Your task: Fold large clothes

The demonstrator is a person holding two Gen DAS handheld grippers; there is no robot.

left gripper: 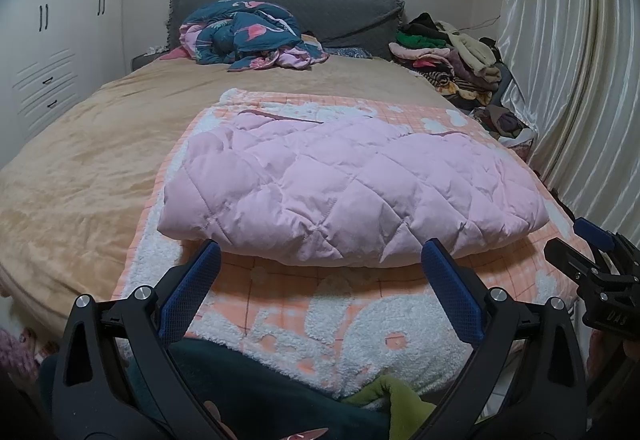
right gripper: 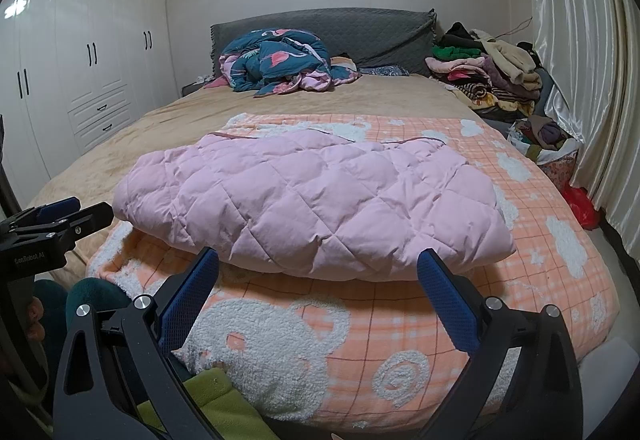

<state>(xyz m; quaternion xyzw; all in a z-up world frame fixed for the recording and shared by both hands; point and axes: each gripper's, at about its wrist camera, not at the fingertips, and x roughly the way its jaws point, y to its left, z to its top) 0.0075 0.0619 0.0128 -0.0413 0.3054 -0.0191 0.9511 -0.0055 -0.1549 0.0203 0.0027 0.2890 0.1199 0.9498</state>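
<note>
I am holding both grippers low at the foot of the bed, just short of the pink quilted coat [left gripper: 344, 184]. The left gripper [left gripper: 320, 260] is standing with its blue pads spread wide, nothing between them and nothing touching them; the near edge of the coat is lying just beyond the tips. The right gripper [right gripper: 318, 266] is sitting the same way, pads far apart and empty, its tips close to the coat's front fold but apart from it.

The coat is lying folded into a thick, wide bundle on the orange bear blanket [right gripper: 360, 324], which is covering the near end of the bed [left gripper: 80, 144]. I am judging that one more fold, or a tidy-up of this bundle, is the step in hand. To do it well I am planning to take the near edge at two spots well apart, one per gripper, pinching only the coat's layers and not the fleece under it. The padding looks puffy and slippery, so a deep bite should hold better than a tip pinch, and lifting both sides evenly should keep the bundle from springing open.

Farther off, a crumpled blue flamingo quilt [left gripper: 244, 32] is sitting against the grey headboard [right gripper: 360, 32], and a pile of clothes [right gripper: 488, 68] is stacked at the far right corner beside the curtain [right gripper: 580, 80].
</note>
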